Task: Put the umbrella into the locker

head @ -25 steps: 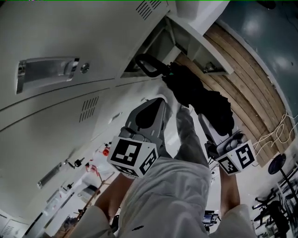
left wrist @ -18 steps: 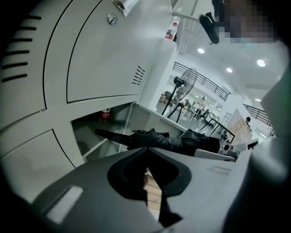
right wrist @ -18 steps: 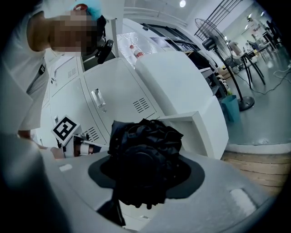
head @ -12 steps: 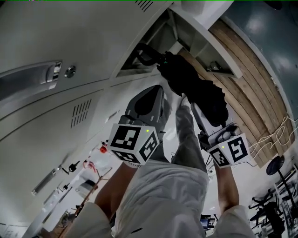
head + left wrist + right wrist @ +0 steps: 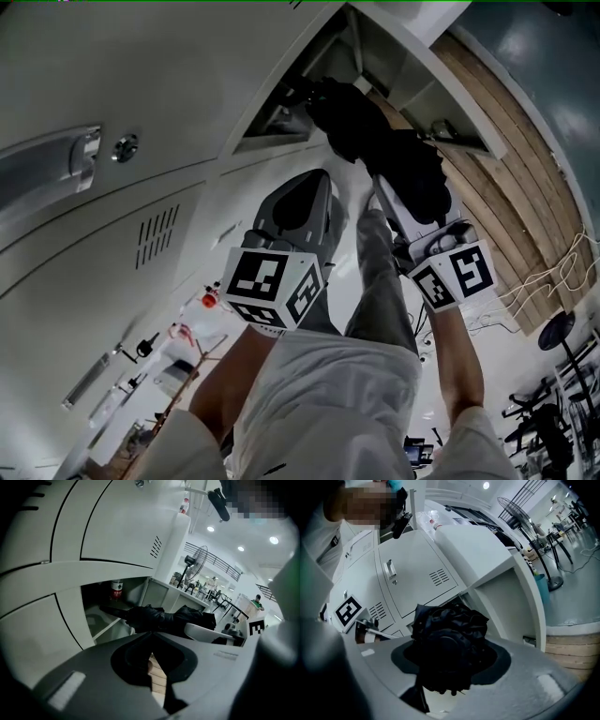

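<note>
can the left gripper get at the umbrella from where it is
Probably yes: the umbrella lies right ahead of the left gripper with nothing between. Its jaws are together, so they must open first.

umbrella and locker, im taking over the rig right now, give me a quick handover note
Right gripper: jaws shut on the folded black umbrella, held at its far end with the handle pointing into the locker.
Left gripper: jaws shut, nothing in them, beside the umbrella below the opening.
Umbrella: handle end is inside the open compartment, the bulk of it is outside. A red-labelled bottle stands at the back of that compartment.
Done: compartment open, umbrella picked up and lined up.
Left: push it fully in, release, withdraw.
</note>
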